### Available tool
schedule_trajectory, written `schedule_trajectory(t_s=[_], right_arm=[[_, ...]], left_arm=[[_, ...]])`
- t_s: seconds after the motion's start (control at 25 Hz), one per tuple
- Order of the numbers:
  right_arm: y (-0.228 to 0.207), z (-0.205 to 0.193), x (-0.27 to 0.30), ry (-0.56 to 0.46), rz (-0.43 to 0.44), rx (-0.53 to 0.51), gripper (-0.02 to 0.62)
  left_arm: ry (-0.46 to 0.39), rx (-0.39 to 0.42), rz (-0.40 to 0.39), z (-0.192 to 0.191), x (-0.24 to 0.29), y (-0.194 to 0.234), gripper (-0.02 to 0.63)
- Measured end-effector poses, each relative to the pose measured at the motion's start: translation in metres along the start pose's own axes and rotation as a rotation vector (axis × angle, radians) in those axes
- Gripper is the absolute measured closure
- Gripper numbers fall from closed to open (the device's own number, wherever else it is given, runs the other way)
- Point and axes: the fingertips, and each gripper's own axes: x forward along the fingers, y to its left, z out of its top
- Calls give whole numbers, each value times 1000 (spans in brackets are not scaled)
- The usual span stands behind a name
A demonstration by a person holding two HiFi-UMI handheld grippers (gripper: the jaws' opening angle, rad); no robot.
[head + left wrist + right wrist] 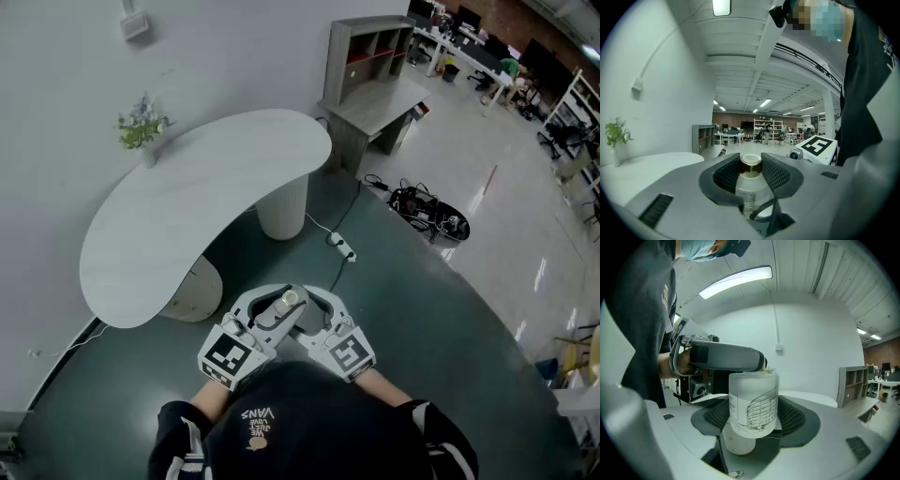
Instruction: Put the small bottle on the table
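Observation:
The small bottle (289, 300), frosted white with a gold-banded cap, is held up in front of the person's chest, above the dark floor. My left gripper (272, 305) is shut on it. In the left gripper view the ribbed pads (776, 173) press on either side of the bottle (751, 187) by its cap. My right gripper (314, 305) stands wide open around the same bottle. In the right gripper view the printed body (753, 404) hangs between the spread pads (792, 418), with the left gripper lying across its top. The white curved table (187, 206) lies ahead and to the left.
A small vase of greenery (142, 127) stands at the table's far left edge by the wall. The table rests on a round pedestal (281, 208). A power strip (342, 247) and its cable lie on the floor ahead. A grey shelf desk (375, 75) stands beyond.

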Motion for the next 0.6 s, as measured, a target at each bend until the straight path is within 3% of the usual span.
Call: schedule_trajectory(t_s=[0.32,0.6], right_arm=[[-12,-3,23,22,27,13,316],[-62,4,82,20,-29,42,318]], left_arm=[[8,-19,-14,0,4,27,454],[7,-7,-67,4,29,98,454]])
